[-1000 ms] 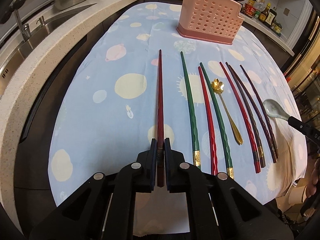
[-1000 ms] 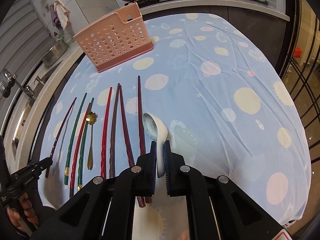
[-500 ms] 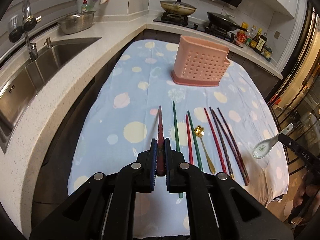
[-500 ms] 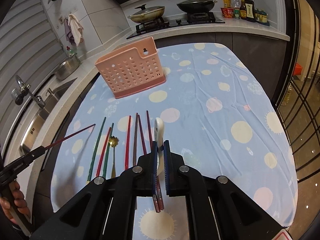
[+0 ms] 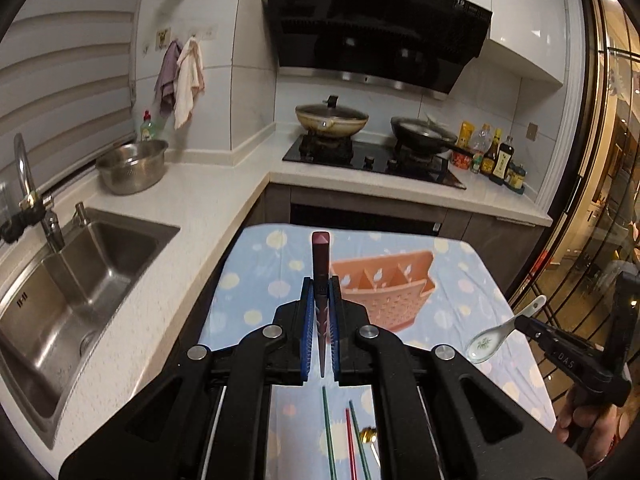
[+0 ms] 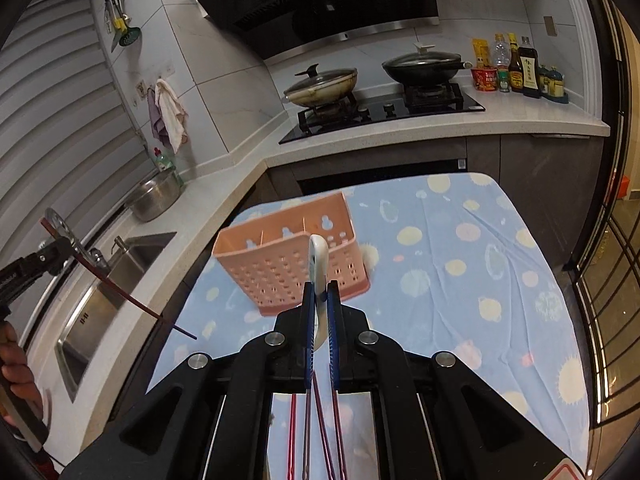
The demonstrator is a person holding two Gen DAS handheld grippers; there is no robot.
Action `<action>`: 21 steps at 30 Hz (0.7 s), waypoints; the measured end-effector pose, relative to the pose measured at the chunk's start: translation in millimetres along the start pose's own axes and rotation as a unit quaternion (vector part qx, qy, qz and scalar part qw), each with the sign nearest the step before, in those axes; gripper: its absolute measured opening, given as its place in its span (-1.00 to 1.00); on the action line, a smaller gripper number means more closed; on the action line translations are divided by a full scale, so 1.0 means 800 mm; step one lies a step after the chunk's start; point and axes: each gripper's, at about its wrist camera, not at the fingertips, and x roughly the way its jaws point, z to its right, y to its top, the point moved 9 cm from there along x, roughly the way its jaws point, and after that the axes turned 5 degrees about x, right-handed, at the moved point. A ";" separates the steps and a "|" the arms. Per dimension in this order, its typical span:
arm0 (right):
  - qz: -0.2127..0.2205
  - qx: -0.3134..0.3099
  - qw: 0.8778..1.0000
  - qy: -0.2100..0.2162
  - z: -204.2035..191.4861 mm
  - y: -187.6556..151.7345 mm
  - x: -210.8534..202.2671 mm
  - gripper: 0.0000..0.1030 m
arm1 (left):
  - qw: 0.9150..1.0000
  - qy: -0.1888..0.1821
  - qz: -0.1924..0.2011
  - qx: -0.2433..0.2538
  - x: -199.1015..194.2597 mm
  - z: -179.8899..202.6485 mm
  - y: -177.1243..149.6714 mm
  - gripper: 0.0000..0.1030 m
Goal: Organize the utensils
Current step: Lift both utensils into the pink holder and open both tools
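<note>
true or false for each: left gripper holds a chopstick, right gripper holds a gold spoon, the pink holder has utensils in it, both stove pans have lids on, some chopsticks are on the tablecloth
1. The left gripper holds a dark red chopstick. True.
2. The right gripper holds a gold spoon. False: it holds a white ceramic spoon.
3. The pink utensil holder has utensils in it. False: the compartments that show are empty.
4. Both pans on the stove have lids on. True: the beige pan and the black pan are covered.
5. Some chopsticks lie on the tablecloth. True.
</note>
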 end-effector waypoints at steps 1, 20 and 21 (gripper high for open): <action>0.005 -0.001 1.000 0.000 -0.002 0.013 0.006 -0.88 | 1.000 -0.002 0.012 0.002 -0.001 0.004 0.018 -0.87; -0.017 -0.008 0.999 -0.042 0.001 0.090 0.164 -0.89 | 1.000 -0.010 -0.004 0.004 0.144 0.031 0.076 -0.87; -0.022 -0.009 0.999 -0.044 0.003 0.086 0.171 -0.89 | 1.000 -0.009 -0.009 0.004 0.150 0.031 0.071 -0.87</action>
